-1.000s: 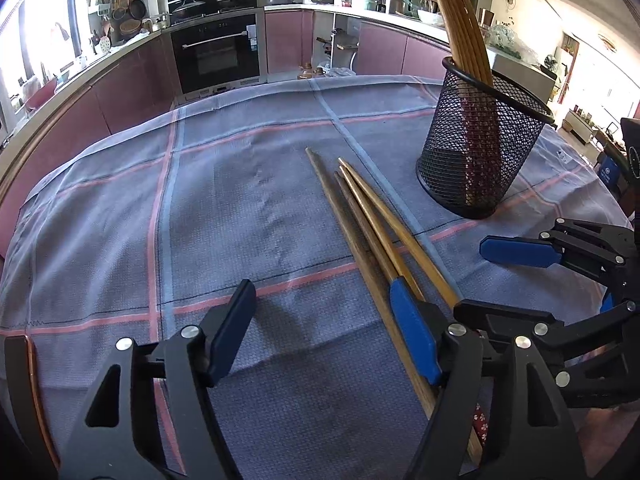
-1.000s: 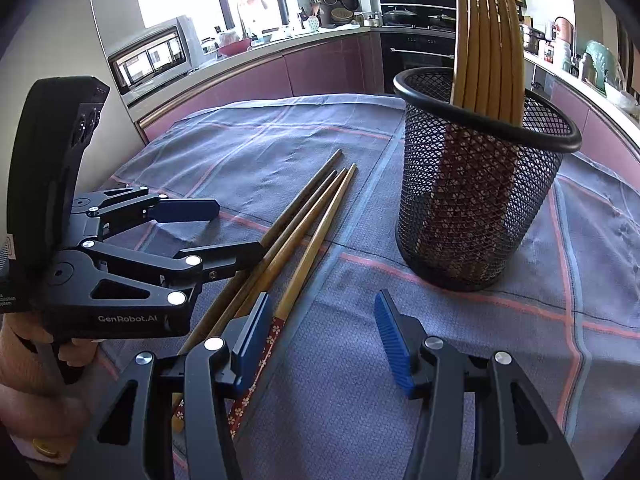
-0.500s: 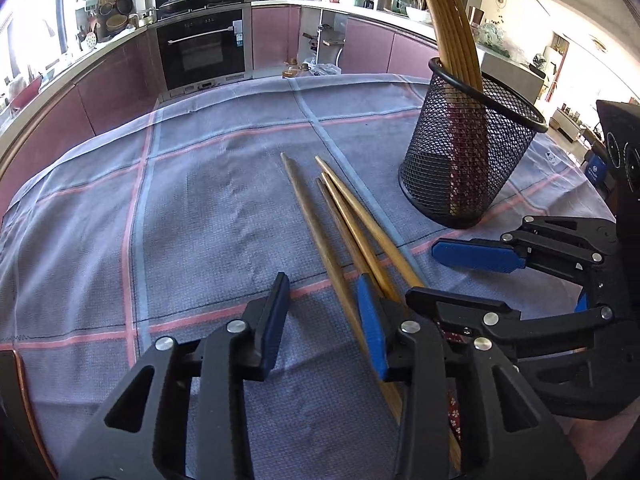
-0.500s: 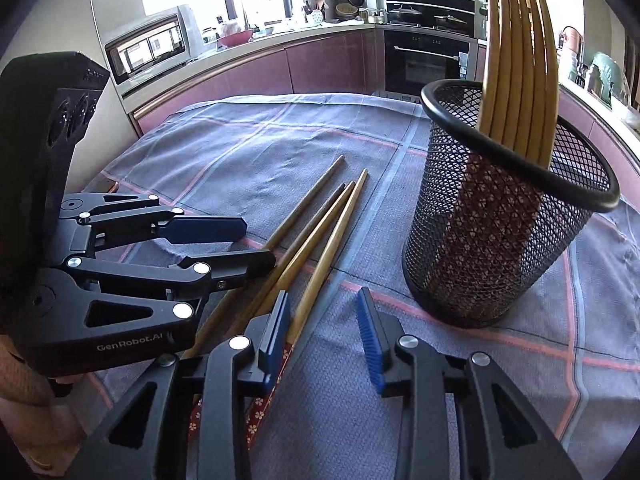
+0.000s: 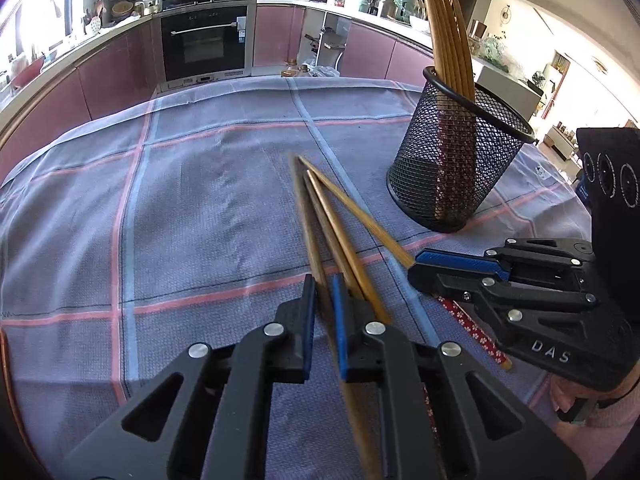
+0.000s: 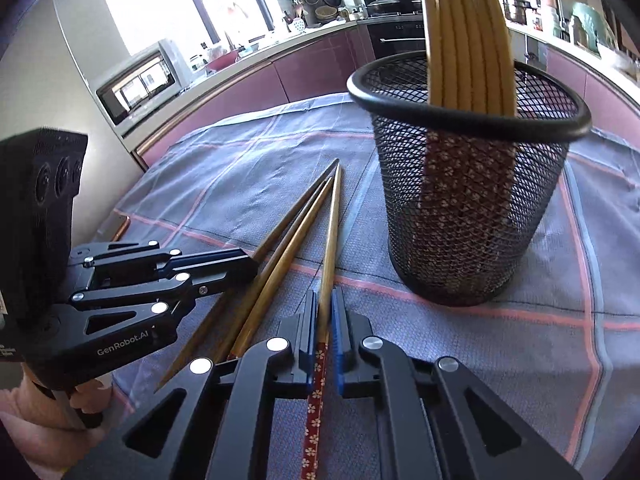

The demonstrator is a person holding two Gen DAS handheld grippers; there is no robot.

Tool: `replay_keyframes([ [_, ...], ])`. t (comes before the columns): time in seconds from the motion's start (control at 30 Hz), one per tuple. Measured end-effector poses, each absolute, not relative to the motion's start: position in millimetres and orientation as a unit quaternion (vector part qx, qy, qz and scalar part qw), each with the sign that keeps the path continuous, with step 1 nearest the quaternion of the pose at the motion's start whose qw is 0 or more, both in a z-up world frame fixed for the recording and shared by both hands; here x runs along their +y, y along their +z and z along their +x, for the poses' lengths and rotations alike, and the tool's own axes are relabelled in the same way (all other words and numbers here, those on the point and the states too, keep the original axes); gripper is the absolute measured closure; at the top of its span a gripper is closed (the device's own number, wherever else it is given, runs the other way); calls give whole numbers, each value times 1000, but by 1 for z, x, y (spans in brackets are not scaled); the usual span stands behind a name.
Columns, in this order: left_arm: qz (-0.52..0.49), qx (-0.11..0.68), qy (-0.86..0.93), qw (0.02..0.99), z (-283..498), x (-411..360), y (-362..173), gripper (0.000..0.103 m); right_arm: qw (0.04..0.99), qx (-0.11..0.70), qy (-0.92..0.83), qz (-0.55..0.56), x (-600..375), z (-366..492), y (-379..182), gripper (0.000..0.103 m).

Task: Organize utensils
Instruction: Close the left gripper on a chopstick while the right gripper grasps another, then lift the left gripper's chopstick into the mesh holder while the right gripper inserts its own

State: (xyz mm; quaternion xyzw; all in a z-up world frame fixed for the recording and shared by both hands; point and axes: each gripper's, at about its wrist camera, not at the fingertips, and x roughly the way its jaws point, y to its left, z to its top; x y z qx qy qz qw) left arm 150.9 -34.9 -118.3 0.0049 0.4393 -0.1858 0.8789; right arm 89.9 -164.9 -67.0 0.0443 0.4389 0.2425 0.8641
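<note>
Three wooden chopsticks lie side by side on the checked blue cloth. My left gripper (image 5: 322,292) is shut on the leftmost chopstick (image 5: 306,208); it also shows in the right wrist view (image 6: 240,266). My right gripper (image 6: 325,312) is shut on the rightmost chopstick (image 6: 332,232), which has a red flowered handle end (image 6: 314,400). It also shows in the left wrist view (image 5: 424,268). The middle chopstick (image 6: 288,256) lies loose between them. A black mesh holder (image 6: 468,216) with several chopsticks stands upright to the right, also in the left wrist view (image 5: 452,164).
The cloth (image 5: 180,200) covers the whole table. Kitchen counters, an oven (image 5: 204,44) and a microwave (image 6: 136,84) stand beyond the table's far edge.
Both grippers have moved forward over the chopsticks and closed, each on one chopstick. The holder now looks nearer in the right wrist view.
</note>
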Motion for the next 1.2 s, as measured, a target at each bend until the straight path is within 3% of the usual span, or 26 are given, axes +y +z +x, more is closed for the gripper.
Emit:
replay_keyframes([
  [0.57, 11, 440, -211, 873, 126, -28, -115, 95, 849, 445, 280, 51, -166, 77, -64, 97],
  [0.9, 40, 449, -214, 867, 147, -32, -119, 80, 852, 447, 271, 9, -146, 98, -63, 90],
  [1.07, 41, 452, -211, 866, 159, -36, -120, 82, 852, 447, 273, 5, -140, 111, -65, 90],
  [1.13, 37, 454, -212, 864, 162, -37, -120, 94, 852, 447, 272, 7, -141, 112, -65, 95],
  [1.2, 35, 454, -209, 866, 162, -38, -120, 94, 853, 446, 272, 11, -143, 113, -65, 96],
])
